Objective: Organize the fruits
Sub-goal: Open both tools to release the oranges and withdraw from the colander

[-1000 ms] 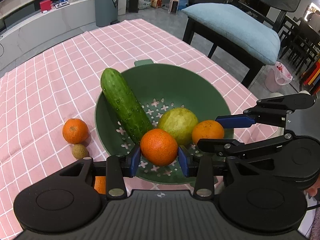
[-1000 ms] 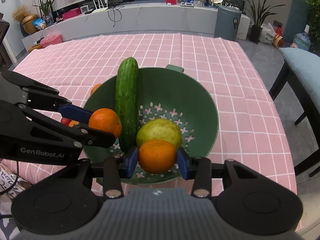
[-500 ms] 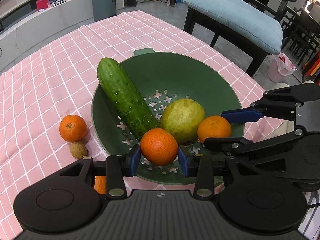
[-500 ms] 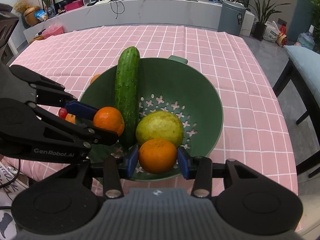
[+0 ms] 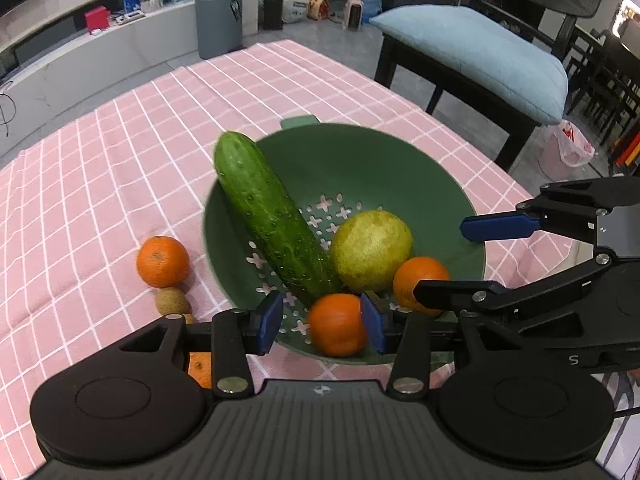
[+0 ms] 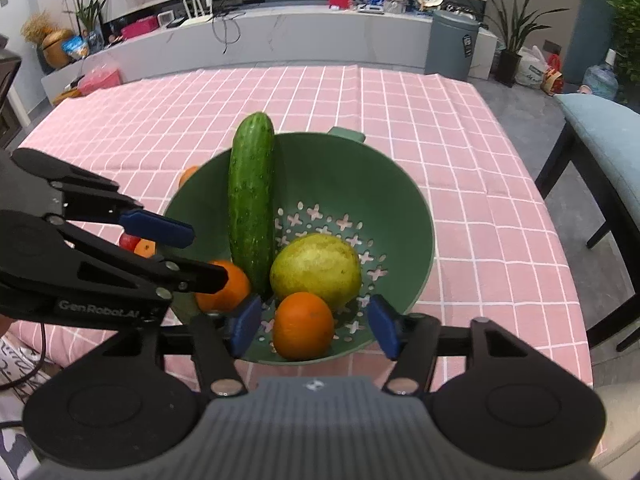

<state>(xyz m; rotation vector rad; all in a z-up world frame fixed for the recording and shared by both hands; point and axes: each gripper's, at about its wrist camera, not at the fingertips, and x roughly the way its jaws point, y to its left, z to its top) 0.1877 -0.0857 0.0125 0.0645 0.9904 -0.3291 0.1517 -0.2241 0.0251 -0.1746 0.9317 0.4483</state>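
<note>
A smooth green perforated colander sits on the pink checked tablecloth, holding a bumpy cucumber, a dimpled yellow-green pear and two glossy oranges. The left gripper and right gripper are both spread wide, each released around an orange without gripping. The left orange touches one blue pad; the right orange sits free, and outside fruits are partly hidden.

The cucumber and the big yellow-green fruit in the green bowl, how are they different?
The cucumber is long and thin; the yellow-green fruit is round and fat. The cucumber is dark green and bumpy; the fruit is pale and smoother. The cucumber leans on the colander wall, its tip poking past the rim; the fruit sits low at the bottom. Both are inside the colander, side by side.
</note>
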